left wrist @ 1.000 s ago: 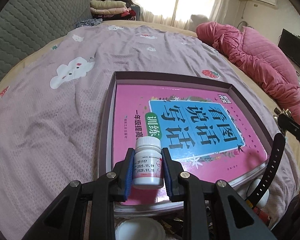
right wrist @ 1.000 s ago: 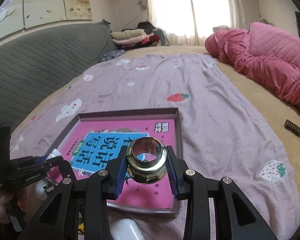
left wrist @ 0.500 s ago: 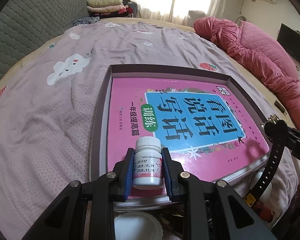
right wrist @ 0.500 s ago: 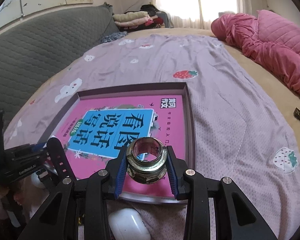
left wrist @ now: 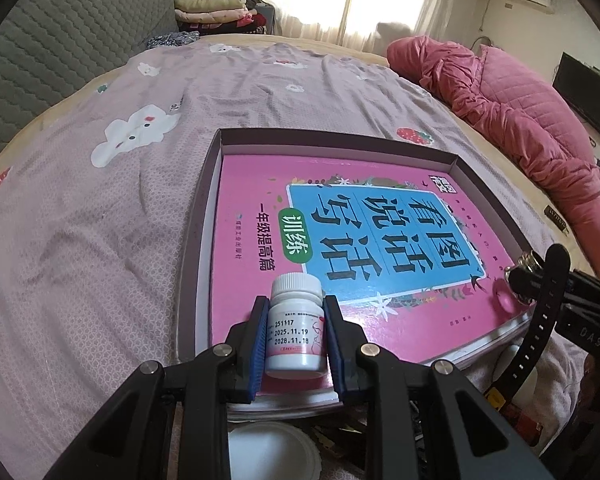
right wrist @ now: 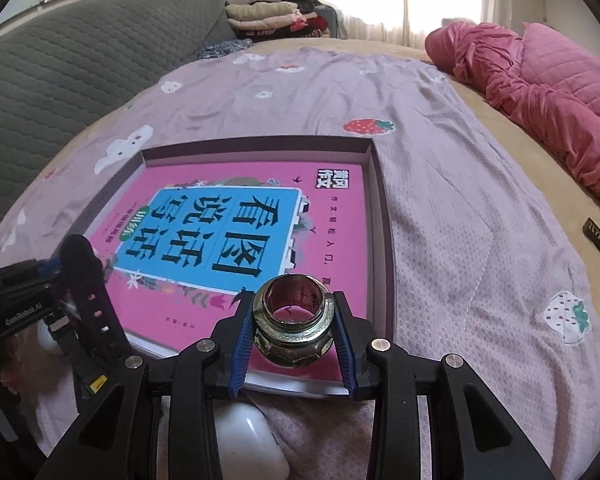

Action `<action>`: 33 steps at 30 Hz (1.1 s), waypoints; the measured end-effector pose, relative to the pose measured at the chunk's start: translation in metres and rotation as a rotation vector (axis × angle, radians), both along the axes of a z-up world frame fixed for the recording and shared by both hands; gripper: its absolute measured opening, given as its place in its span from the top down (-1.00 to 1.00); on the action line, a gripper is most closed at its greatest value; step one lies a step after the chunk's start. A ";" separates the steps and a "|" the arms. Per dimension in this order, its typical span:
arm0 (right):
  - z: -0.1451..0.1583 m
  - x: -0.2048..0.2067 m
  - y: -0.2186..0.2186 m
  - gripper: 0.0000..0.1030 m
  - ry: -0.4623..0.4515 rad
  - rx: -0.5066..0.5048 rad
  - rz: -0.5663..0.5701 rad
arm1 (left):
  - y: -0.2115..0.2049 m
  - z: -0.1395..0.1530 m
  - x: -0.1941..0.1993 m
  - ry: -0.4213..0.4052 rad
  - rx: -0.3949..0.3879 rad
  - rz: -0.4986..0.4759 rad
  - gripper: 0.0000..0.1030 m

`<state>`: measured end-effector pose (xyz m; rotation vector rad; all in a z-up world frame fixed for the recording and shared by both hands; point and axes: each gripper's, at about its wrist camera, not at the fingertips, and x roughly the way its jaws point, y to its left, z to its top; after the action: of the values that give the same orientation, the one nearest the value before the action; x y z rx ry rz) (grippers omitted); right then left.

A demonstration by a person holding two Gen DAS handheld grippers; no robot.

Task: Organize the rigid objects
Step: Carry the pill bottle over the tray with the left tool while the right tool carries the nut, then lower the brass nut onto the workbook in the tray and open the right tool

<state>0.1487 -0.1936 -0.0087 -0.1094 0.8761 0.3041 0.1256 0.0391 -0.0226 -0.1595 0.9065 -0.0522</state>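
Your right hand-held gripper [right wrist: 293,334] clamped on nut [right wrist: 293,332], left [left wrist: 296,338] clamped on bottle [left wrist: 296,330]; both hover over book [right wrist: 228,248] in tray [right wrist: 380,216], near edge directly below.

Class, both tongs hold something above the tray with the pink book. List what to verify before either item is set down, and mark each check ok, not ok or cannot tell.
1. Left tongs grip the white pill bottle upright: ok.
2. Right tongs clamp the metal fitting on both sides: ok.
3. Pink book lies flat inside the tray: ok.
4. Bare space on the book cover for both items: ok.
5. Black watch strap clear of the landing spot: cannot tell.
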 end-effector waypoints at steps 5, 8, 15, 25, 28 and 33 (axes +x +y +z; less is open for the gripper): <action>-0.002 0.004 -0.006 0.27 0.014 -0.003 -0.029 | 0.004 0.000 0.000 -0.001 0.000 0.017 0.48; -0.004 0.005 -0.008 0.27 0.023 0.005 -0.036 | 0.005 0.000 -0.001 -0.002 0.001 0.026 0.48; -0.005 0.005 -0.007 0.27 0.027 0.006 -0.035 | 0.008 -0.001 -0.001 -0.001 0.007 0.030 0.48; -0.005 0.005 -0.008 0.27 0.029 0.016 -0.034 | 0.006 -0.001 -0.001 0.002 -0.002 0.029 0.48; -0.005 0.004 -0.008 0.27 0.030 0.016 -0.033 | 0.005 -0.001 -0.002 0.003 0.005 0.027 0.48; -0.004 0.004 -0.007 0.27 0.035 0.018 -0.032 | 0.003 0.000 -0.003 0.004 0.010 0.024 0.48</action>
<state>0.1527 -0.2010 -0.0127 -0.0737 0.9085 0.2840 0.1230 0.0420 -0.0230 -0.1615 0.9086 -0.0257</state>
